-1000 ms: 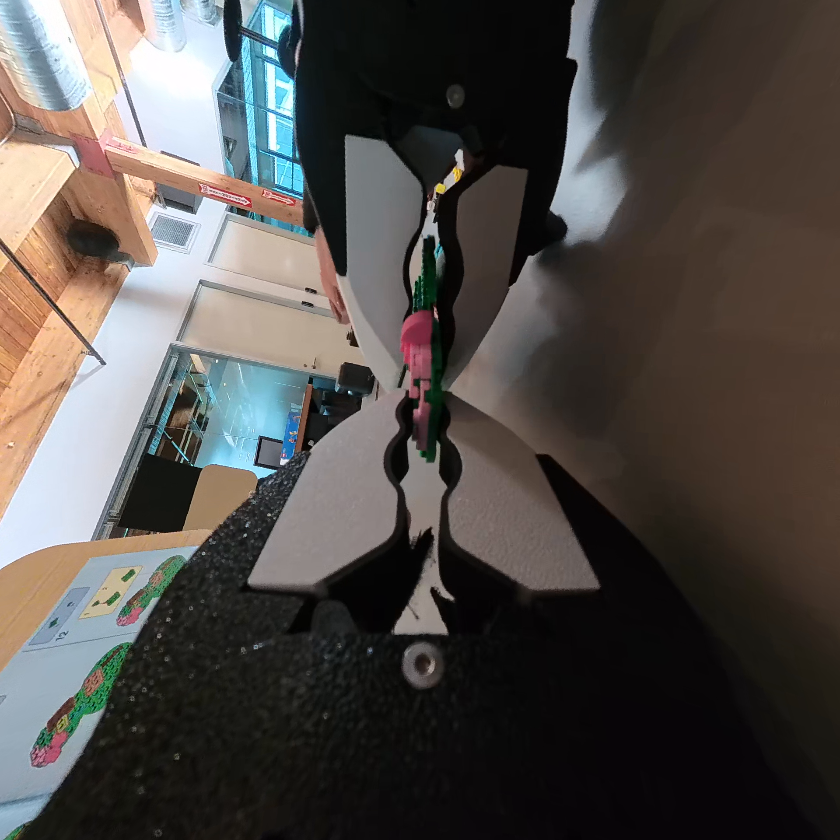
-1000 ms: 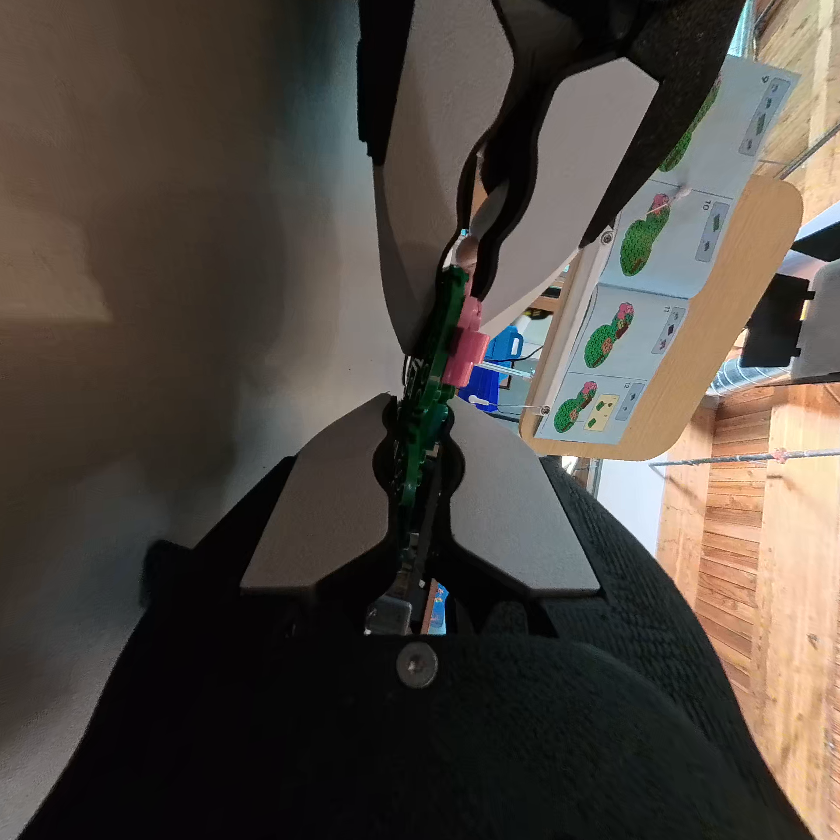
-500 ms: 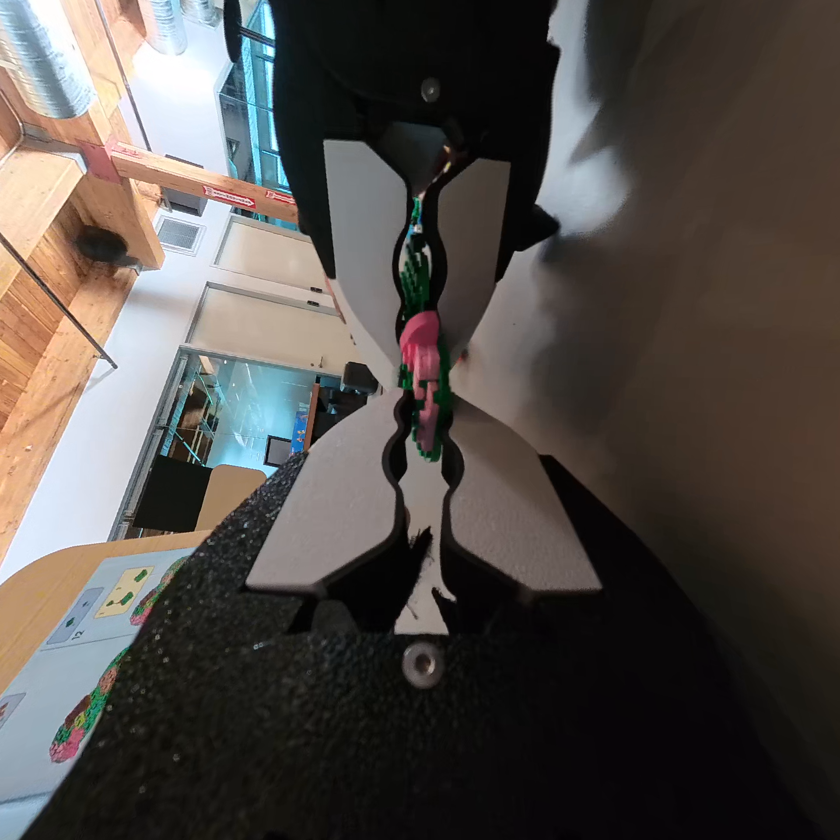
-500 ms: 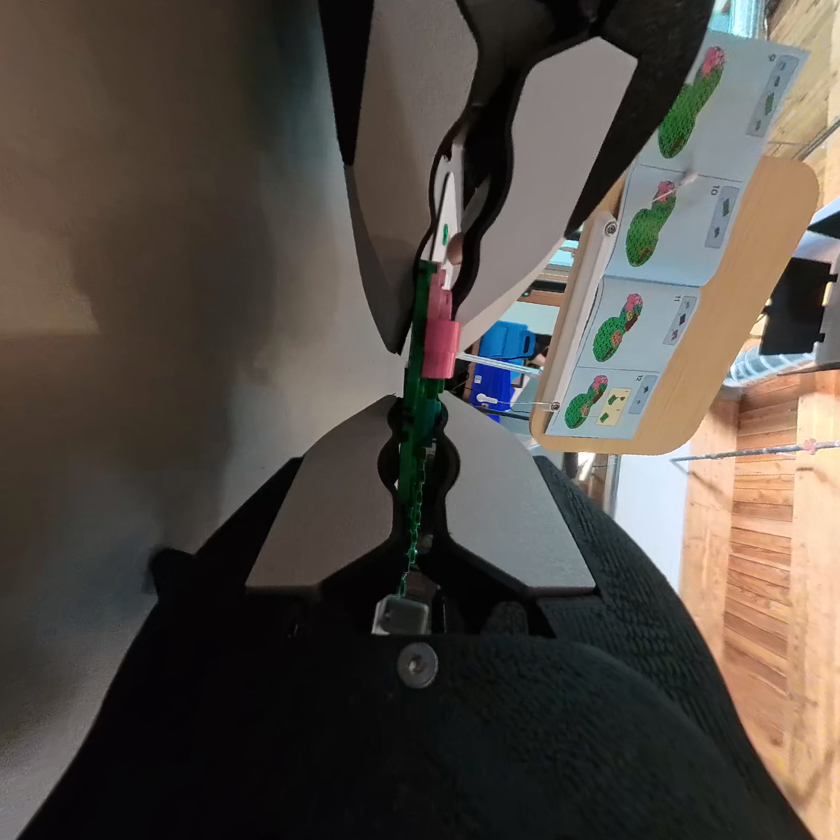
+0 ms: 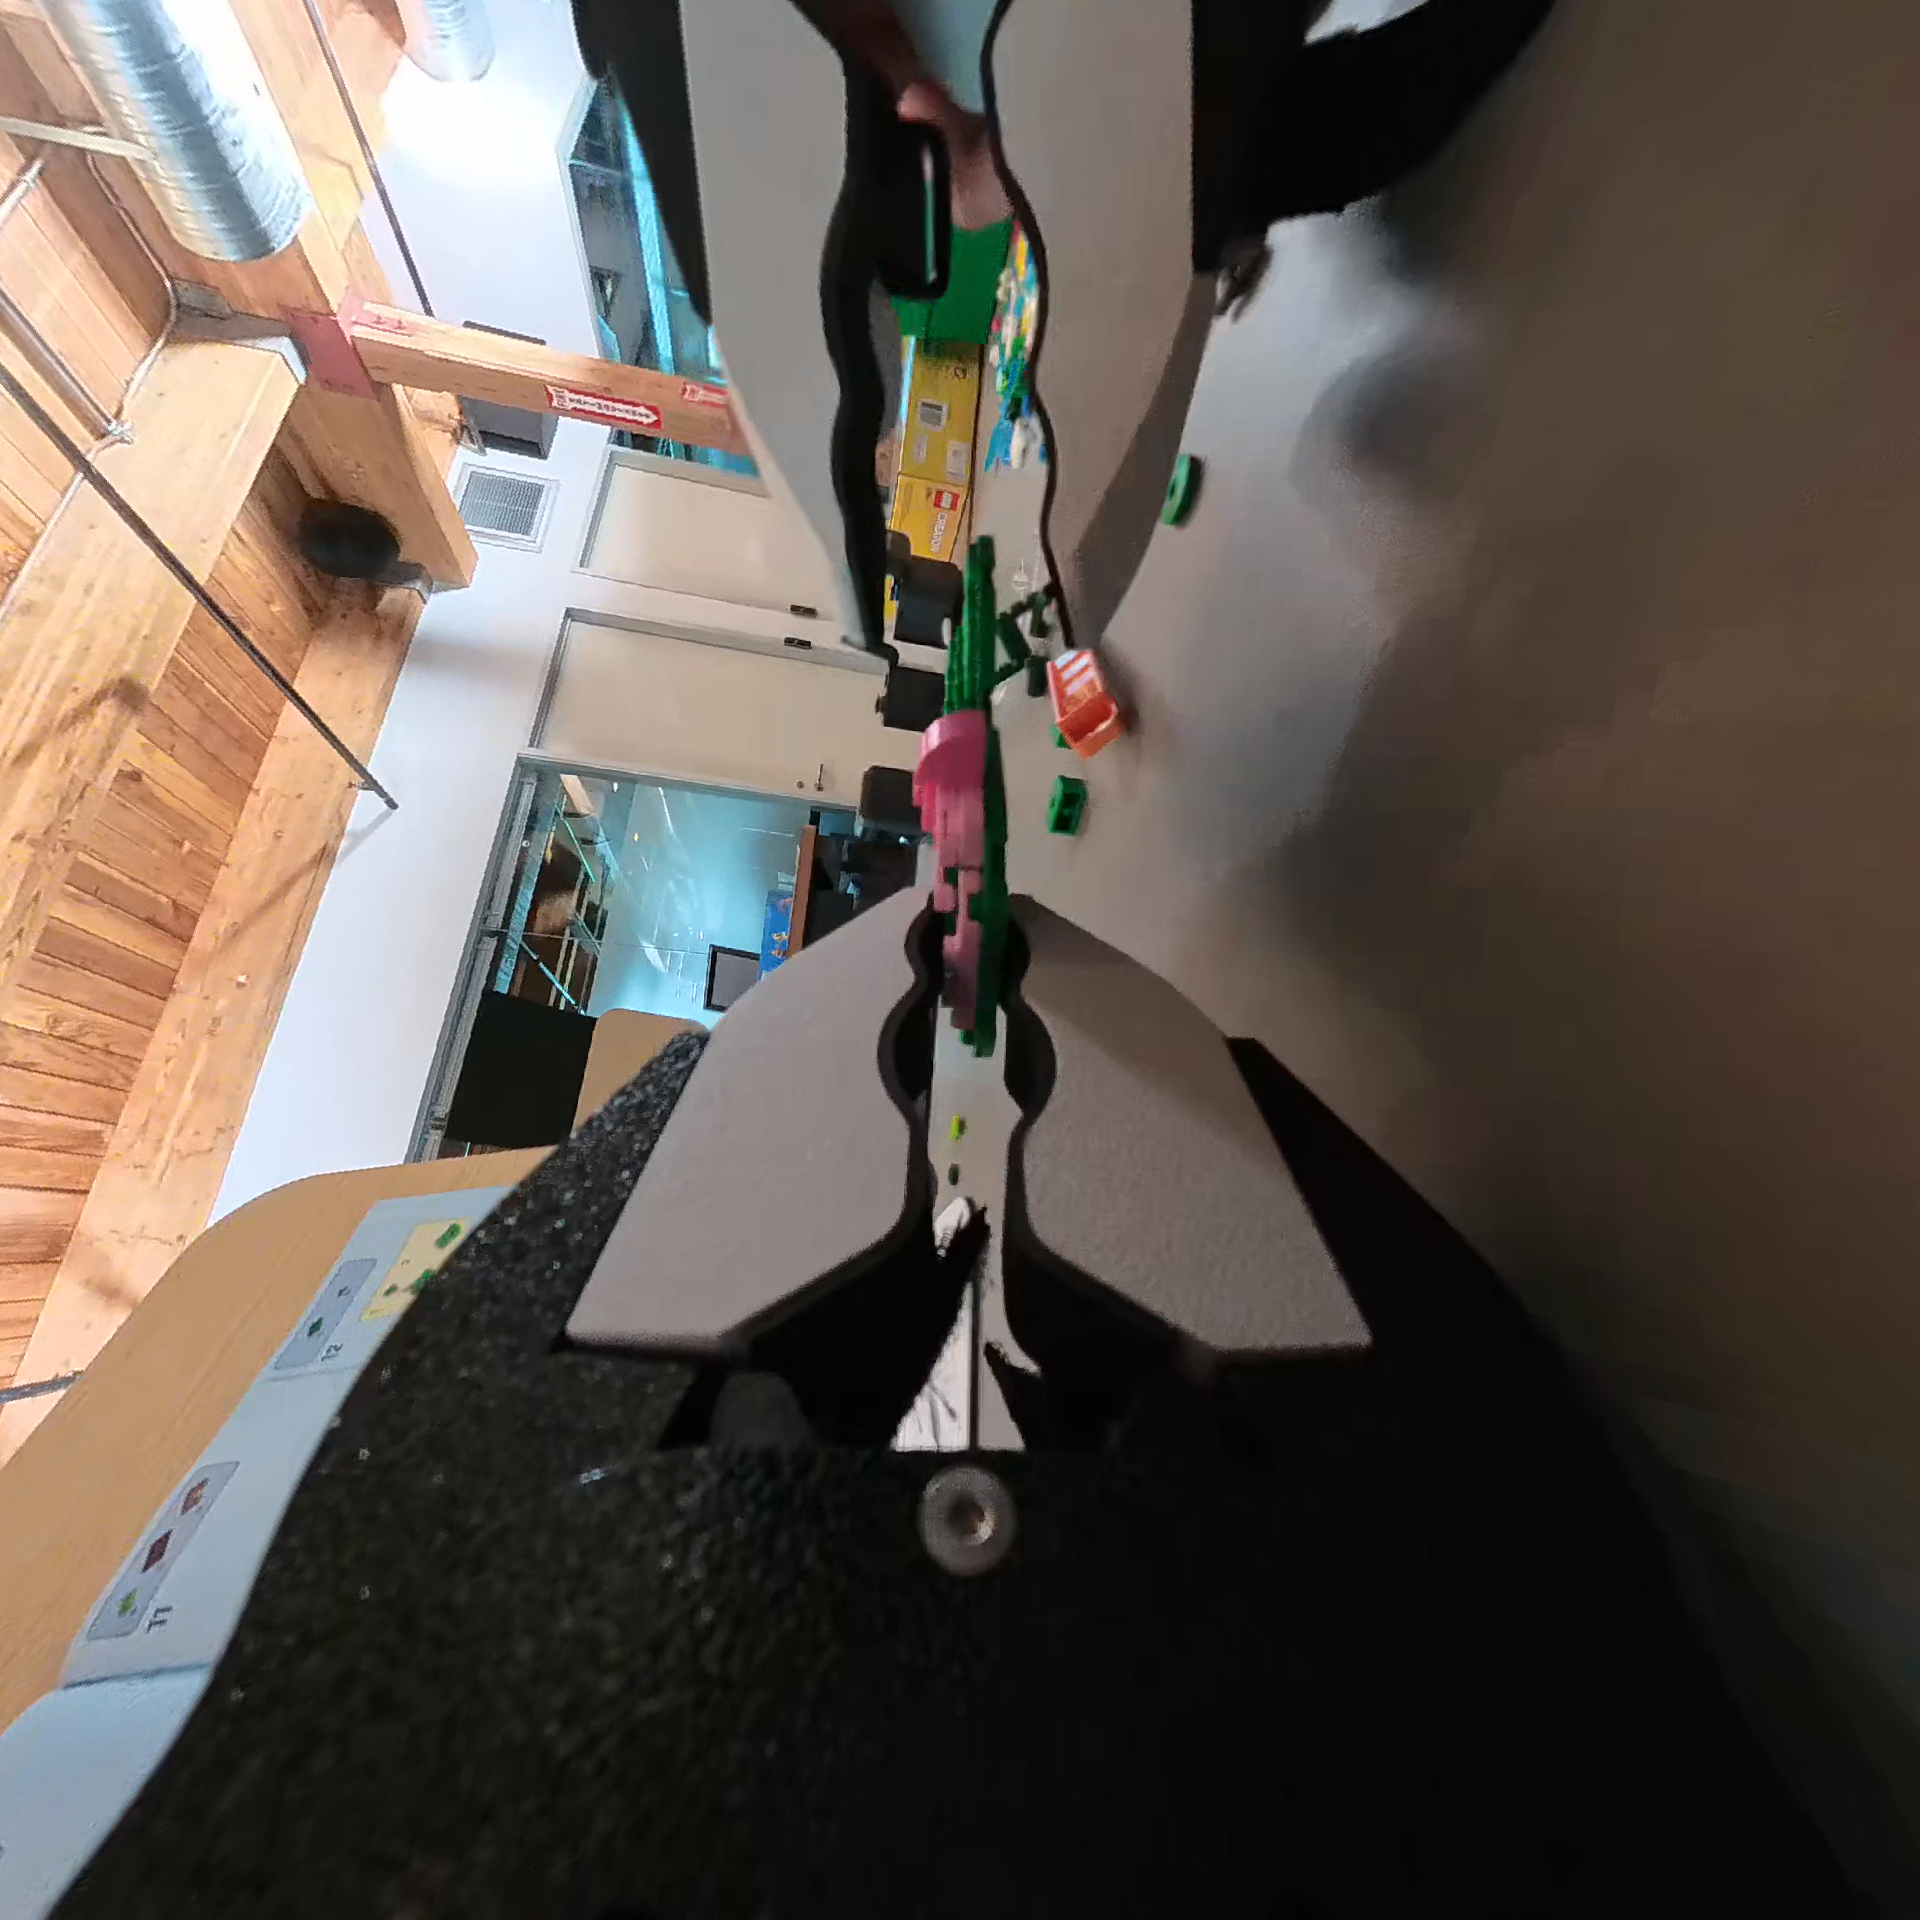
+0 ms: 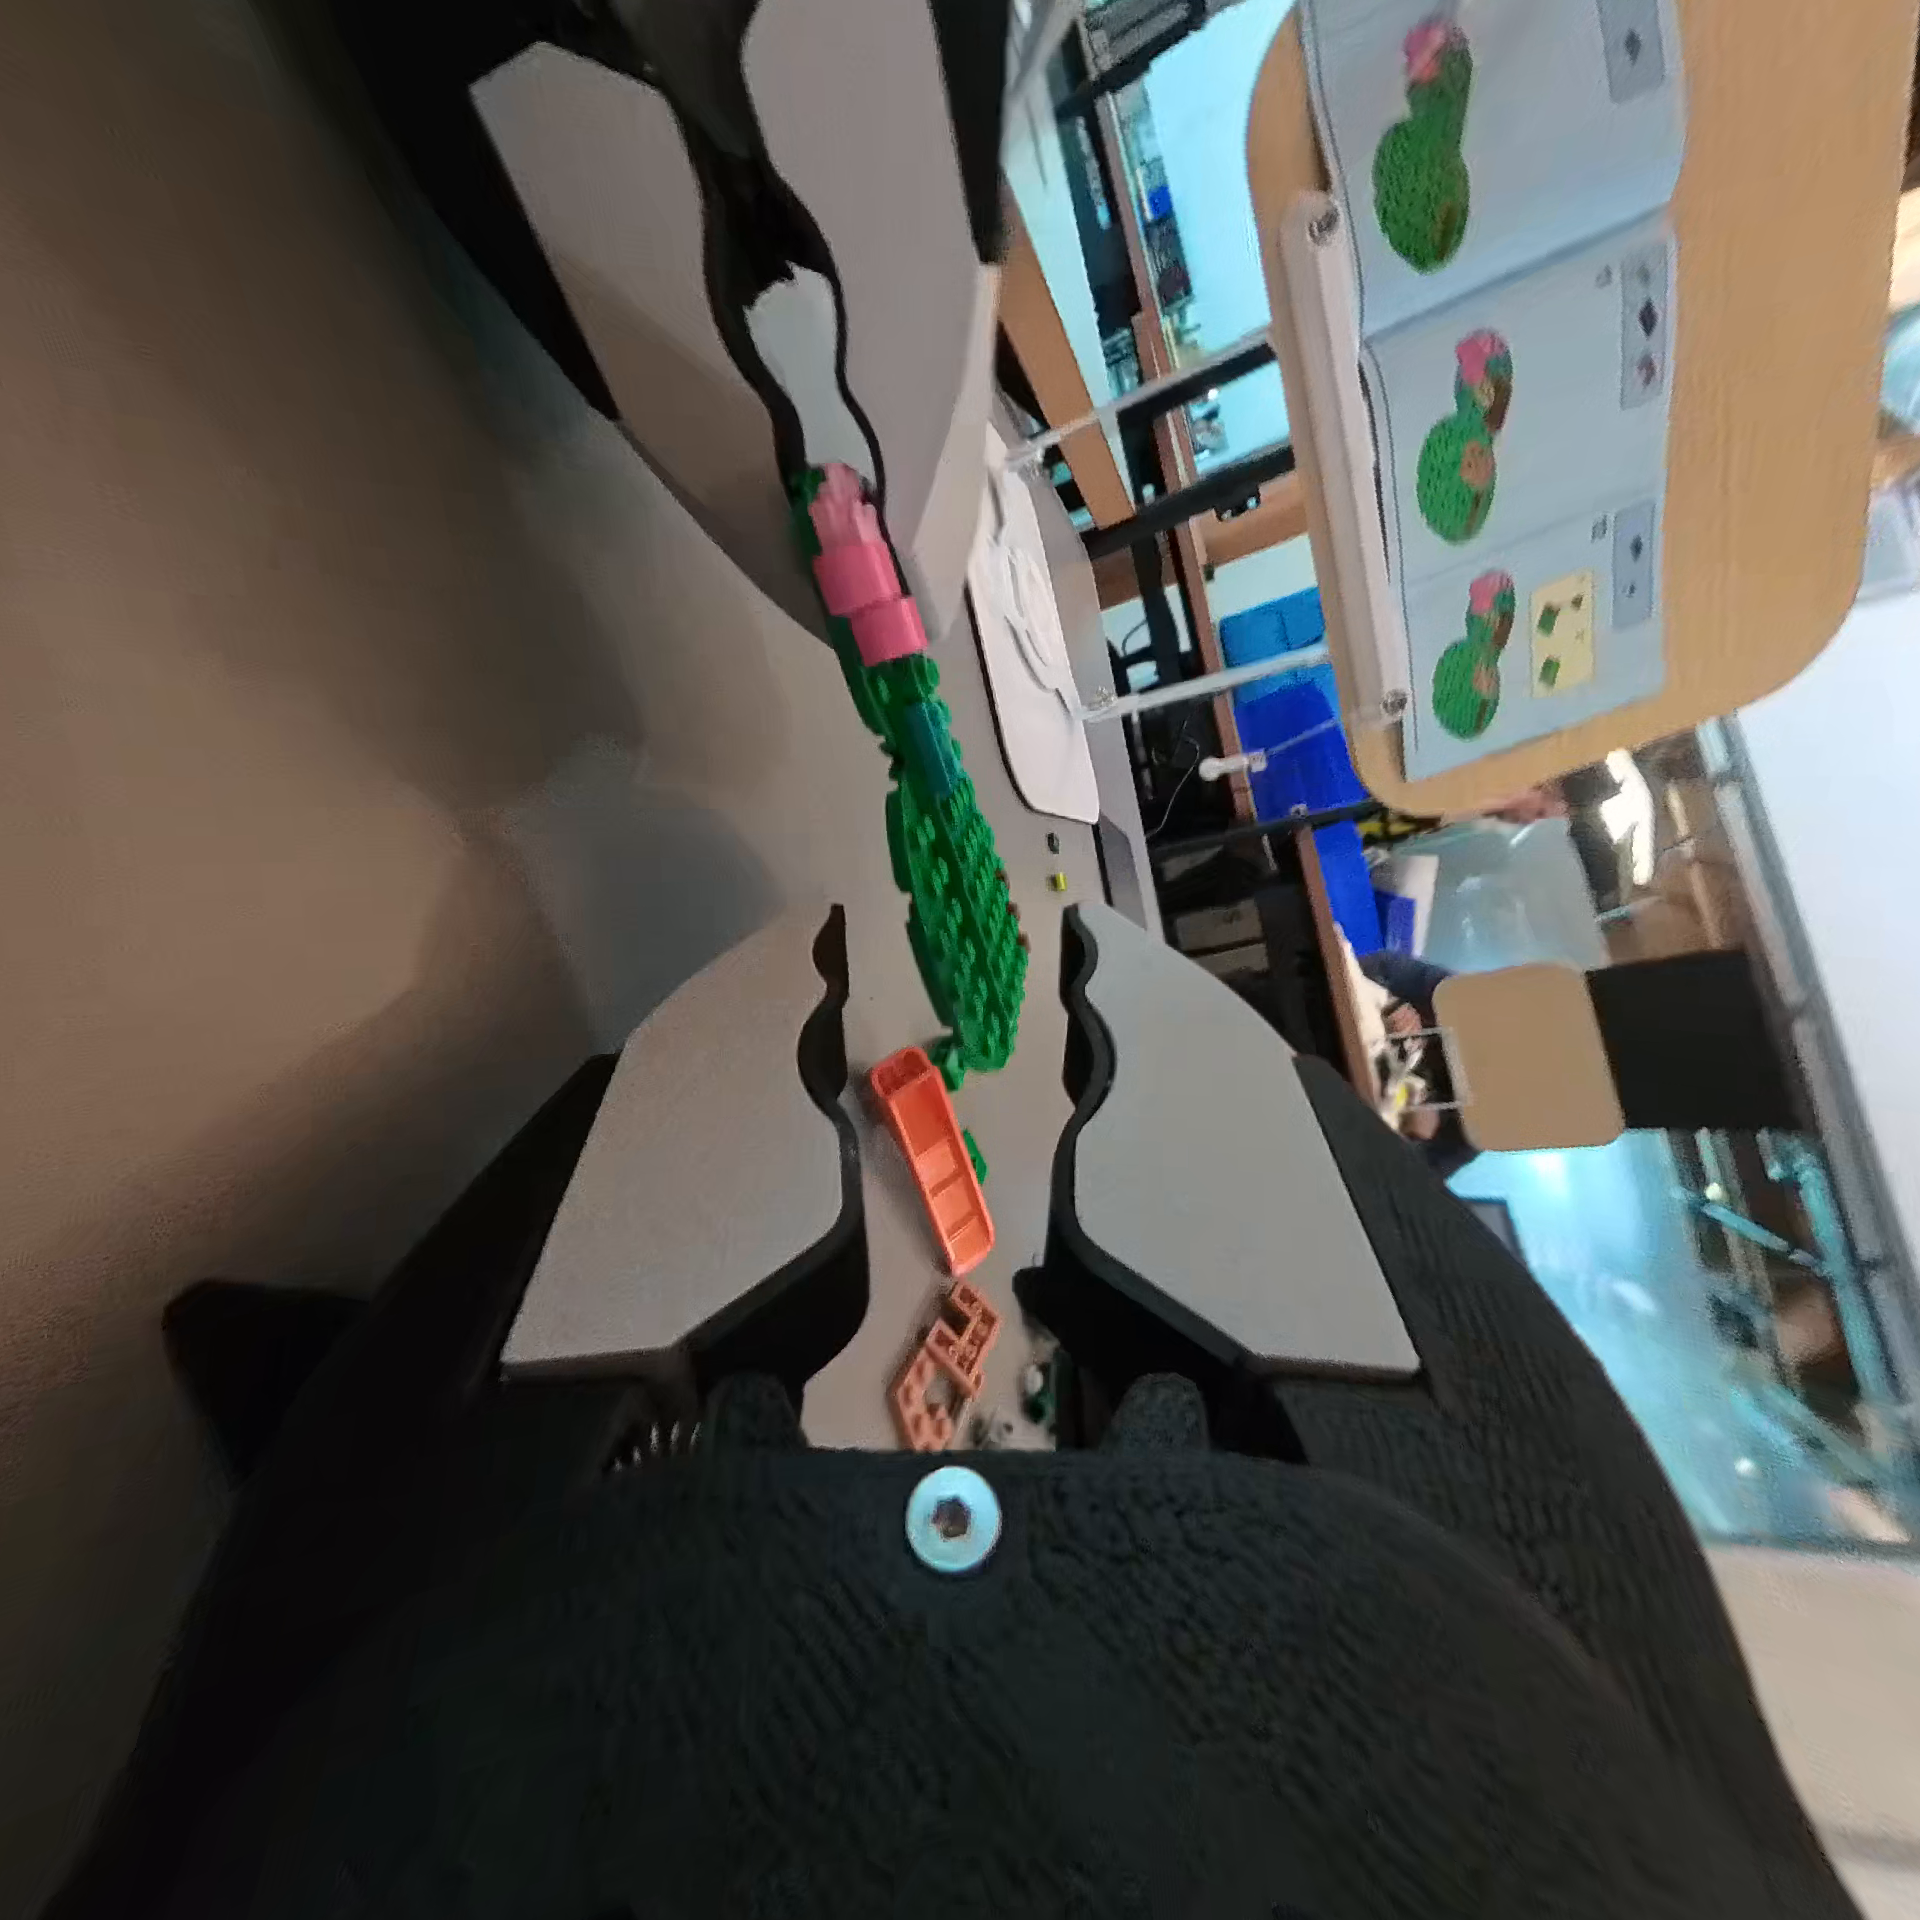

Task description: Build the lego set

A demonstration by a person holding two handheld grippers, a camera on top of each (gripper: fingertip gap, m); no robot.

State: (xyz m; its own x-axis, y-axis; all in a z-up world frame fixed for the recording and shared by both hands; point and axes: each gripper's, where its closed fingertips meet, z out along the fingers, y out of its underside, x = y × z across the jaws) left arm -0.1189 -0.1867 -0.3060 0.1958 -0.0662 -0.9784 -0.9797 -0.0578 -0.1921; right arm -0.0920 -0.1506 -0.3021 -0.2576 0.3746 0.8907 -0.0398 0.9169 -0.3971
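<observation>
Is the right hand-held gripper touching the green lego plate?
Apart. In the right wrist view the right hand-held gripper is open, with table showing between its fingers and the green lego plate.

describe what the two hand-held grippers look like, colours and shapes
Both match. The left hand-held gripper and right hand-held gripper each have two flat, light grey fingers with wavy, black-edged inner sides, mounted on a rough-textured black body with a silver hex screw at its centre. No cables or sleeves show.

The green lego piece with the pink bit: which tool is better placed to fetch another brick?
The right tool, likely: it is open and empty, loose bricks before it, while the left tool grips the green lego piece.
</observation>
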